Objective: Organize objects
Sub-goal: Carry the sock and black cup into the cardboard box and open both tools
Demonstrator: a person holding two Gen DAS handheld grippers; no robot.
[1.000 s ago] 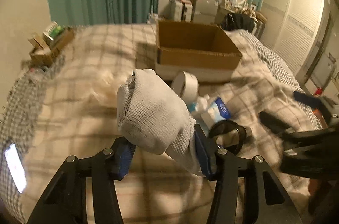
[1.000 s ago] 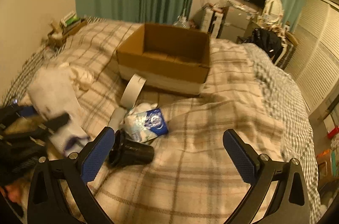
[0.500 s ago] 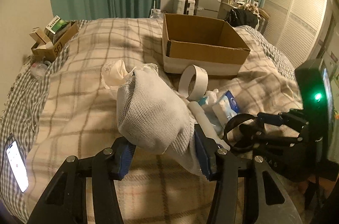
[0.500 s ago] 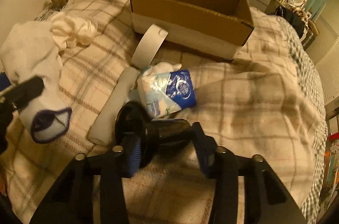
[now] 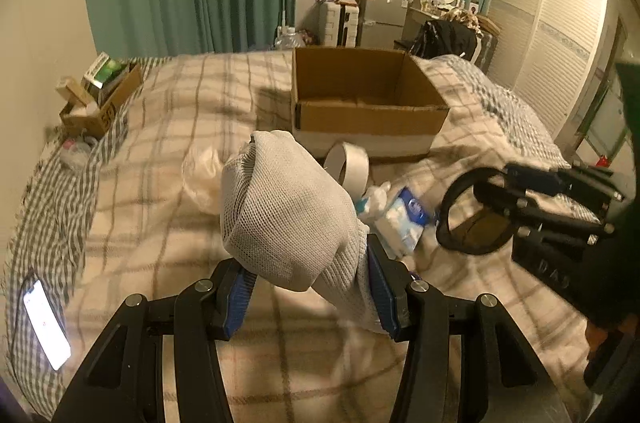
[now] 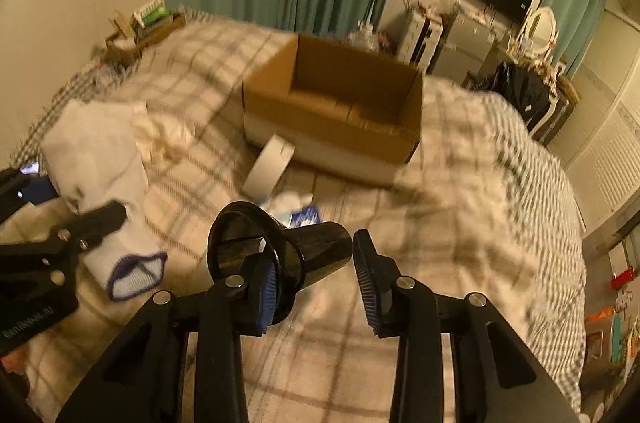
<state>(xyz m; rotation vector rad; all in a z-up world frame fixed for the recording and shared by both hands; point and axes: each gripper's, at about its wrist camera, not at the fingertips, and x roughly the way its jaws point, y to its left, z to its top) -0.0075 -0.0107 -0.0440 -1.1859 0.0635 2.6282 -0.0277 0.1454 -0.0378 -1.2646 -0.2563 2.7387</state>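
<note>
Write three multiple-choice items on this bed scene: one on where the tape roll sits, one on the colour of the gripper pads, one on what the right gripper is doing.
1. Where is the white tape roll?
A. Inside the cardboard box
B. On the bed just in front of the cardboard box
C. Beside the phone

2. What colour are the gripper pads?
A. Blue
B. Red
C. Green

3. What is the state of the right gripper?
A. Open and empty
B. Shut on a white sock
C. Shut on a black cup

Answers: 1 B, the roll leans by the front wall of the cardboard box. 2 A, blue ribbed pads show in both wrist views. 3 C, the black cup sits between its fingers; the left gripper holds the white sock.
</note>
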